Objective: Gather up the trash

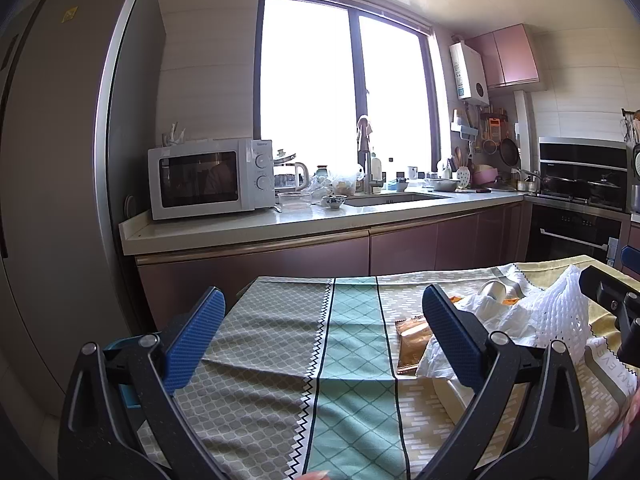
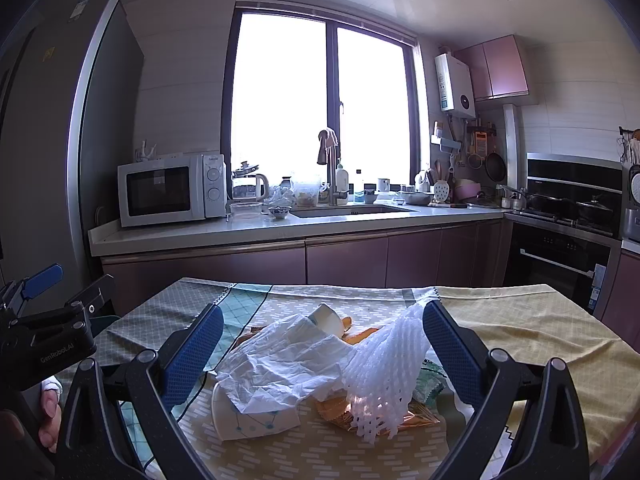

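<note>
A heap of trash lies on the patterned tablecloth (image 2: 520, 320): crumpled white tissue (image 2: 288, 360), a white foam fruit net (image 2: 384, 356), a tipped paper cup (image 2: 256, 416), a small white cup (image 2: 328, 316) and orange and gold wrappers (image 2: 340, 412). My right gripper (image 2: 322, 344) hovers wide open in front of the heap, nothing pinched. My left gripper (image 1: 324, 332) is open over bare cloth, left of the trash; its right finger (image 1: 452, 336) covers part of the tissue (image 1: 492, 312). A brown wrapper (image 1: 412, 344) and the foam net (image 1: 560, 308) show there too.
Beyond the table runs a kitchen counter (image 1: 280, 228) with a microwave (image 1: 208, 178), kettle, bowls and a sink (image 1: 392, 199). A tall fridge (image 1: 56, 160) stands at the left. Stove and oven (image 2: 560, 248) are at the right. A person's fingers (image 2: 48, 412) show at the left edge.
</note>
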The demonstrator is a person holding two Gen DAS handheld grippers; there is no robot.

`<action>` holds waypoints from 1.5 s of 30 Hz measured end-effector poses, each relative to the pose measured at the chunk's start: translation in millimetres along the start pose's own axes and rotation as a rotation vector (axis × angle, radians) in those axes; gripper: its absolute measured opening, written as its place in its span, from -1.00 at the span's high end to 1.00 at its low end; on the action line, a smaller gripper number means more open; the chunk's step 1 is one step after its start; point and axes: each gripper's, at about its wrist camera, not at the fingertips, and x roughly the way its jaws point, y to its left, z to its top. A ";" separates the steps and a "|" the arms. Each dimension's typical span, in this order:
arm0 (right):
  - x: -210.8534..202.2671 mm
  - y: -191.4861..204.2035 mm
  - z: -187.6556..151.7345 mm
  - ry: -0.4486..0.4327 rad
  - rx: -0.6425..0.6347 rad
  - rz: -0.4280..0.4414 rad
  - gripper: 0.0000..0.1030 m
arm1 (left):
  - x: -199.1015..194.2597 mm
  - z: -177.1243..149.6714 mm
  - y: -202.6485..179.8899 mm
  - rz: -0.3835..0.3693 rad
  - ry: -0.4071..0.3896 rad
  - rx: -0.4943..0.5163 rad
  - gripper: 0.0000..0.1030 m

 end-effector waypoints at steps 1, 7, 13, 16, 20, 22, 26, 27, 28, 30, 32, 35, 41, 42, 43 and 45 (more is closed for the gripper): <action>-3.5 1.1 2.9 0.000 0.000 0.001 -0.87 | 0.1 0.1 0.2 -0.002 0.000 -0.001 -0.89; -3.3 -0.2 4.5 -0.001 0.005 0.002 -0.87 | 0.1 0.5 0.2 -0.001 -0.001 0.000 -0.89; -3.4 -1.2 4.8 -0.002 0.007 0.002 -0.87 | -0.6 2.0 0.3 -0.002 -0.003 -0.001 -0.89; -3.6 -1.5 3.6 -0.003 0.008 0.003 -0.87 | -0.1 2.8 -0.4 -0.002 -0.002 0.000 -0.89; -4.0 -1.9 3.8 -0.005 0.008 0.003 -0.87 | -2.1 4.9 -1.9 -0.003 -0.005 0.000 -0.89; -4.0 -1.9 3.7 -0.006 0.008 0.003 -0.87 | -2.3 4.4 -1.8 -0.003 -0.005 0.001 -0.89; -4.2 -2.1 4.2 -0.005 0.010 0.001 -0.87 | -2.5 3.1 -1.5 -0.001 -0.012 0.004 -0.89; -4.0 -3.1 4.8 -0.004 0.011 0.002 -0.87 | -2.4 3.7 -1.7 -0.002 -0.013 0.005 -0.89; -4.1 -3.0 5.0 -0.004 0.011 0.002 -0.87 | -2.4 3.3 -1.7 -0.003 -0.015 0.005 -0.89; -4.2 -2.8 3.9 -0.006 0.009 0.000 -0.87 | -2.0 3.6 -1.3 -0.003 -0.015 0.006 -0.89; -4.2 -3.2 3.8 -0.008 0.009 0.001 -0.87 | -3.1 3.3 -0.4 -0.001 -0.016 0.003 -0.89; -4.2 -3.3 3.3 -0.008 0.010 0.001 -0.87 | -3.7 2.8 -0.1 -0.001 -0.017 0.000 -0.89; -3.0 -3.0 3.0 -0.008 0.008 0.001 -0.87 | -3.4 3.0 0.4 -0.001 -0.017 0.000 -0.89; -3.0 -2.4 2.4 -0.009 0.007 0.001 -0.87 | -3.2 3.2 0.6 -0.002 -0.016 -0.001 -0.89; -3.0 -2.4 2.0 -0.010 0.008 0.002 -0.87 | -3.7 2.8 -0.3 0.000 -0.017 0.000 -0.89; -3.0 -2.4 1.8 -0.009 0.009 0.002 -0.87 | -3.7 2.8 -0.5 -0.001 -0.017 0.001 -0.89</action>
